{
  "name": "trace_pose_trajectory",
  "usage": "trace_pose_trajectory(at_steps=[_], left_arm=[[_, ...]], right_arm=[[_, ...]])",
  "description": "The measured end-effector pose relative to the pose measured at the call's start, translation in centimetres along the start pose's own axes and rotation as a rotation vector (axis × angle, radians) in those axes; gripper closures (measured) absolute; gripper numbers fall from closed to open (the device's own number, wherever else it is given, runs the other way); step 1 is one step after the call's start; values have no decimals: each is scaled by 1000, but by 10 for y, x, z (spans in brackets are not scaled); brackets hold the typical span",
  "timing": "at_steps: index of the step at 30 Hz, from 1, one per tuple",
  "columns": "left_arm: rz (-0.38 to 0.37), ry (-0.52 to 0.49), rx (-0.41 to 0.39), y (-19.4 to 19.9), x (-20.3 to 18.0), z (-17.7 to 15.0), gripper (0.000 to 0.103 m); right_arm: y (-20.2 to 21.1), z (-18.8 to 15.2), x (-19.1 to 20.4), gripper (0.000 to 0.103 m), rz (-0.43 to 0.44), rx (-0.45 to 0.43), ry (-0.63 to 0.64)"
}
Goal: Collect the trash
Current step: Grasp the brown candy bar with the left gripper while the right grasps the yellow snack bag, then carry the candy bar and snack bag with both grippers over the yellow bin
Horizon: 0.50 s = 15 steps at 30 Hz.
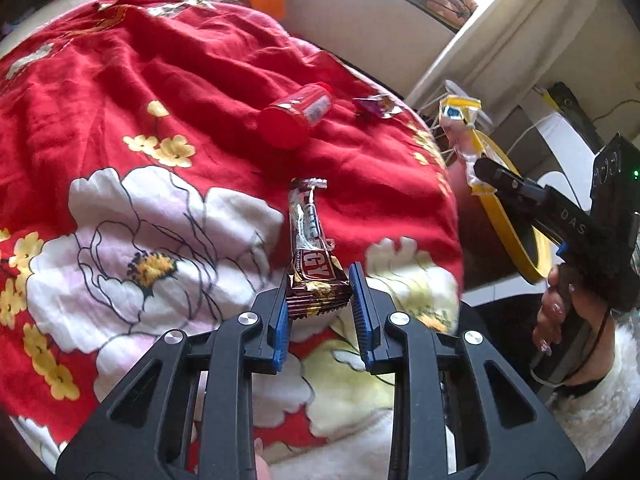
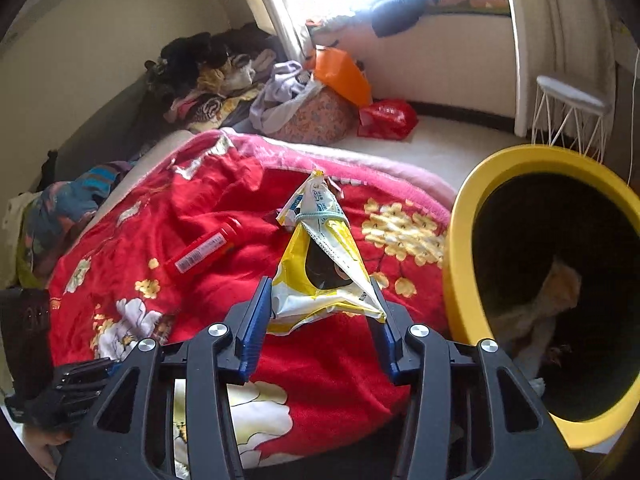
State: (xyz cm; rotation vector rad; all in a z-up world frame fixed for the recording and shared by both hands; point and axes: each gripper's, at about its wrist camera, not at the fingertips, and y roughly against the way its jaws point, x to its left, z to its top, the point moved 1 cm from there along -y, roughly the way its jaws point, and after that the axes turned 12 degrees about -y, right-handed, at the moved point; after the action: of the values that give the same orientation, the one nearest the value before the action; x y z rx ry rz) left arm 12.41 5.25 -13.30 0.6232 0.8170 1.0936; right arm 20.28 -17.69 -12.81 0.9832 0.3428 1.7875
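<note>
The right tongs [image 2: 320,316] hold a yellow-and-white snack bag [image 2: 320,272] pinched by its lower end, its long axis running straight out ahead of the fingers, and the yellow bin [image 2: 460,264] gapes just to their right beside the bed; my guess is the coming move is a short swing rightward over that rim. The left tongs [image 1: 319,300] grip the near end of a brown bar wrapper [image 1: 310,248], whose length points away over the red floral blanket [image 1: 160,100]. The right side is clearly nearer the bin.
</note>
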Motion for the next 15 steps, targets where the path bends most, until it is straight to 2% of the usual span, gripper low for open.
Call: trace_pose_trajectory(at_steps=[9, 15], left_arm=[[-10, -27, -26, 17, -17, -4, 82], [-2, -58, -67, 32, -29, 5, 82]], right_arm=[[28, 9, 5, 59, 7, -81, 25], [43, 17, -1, 59, 3, -125, 15]])
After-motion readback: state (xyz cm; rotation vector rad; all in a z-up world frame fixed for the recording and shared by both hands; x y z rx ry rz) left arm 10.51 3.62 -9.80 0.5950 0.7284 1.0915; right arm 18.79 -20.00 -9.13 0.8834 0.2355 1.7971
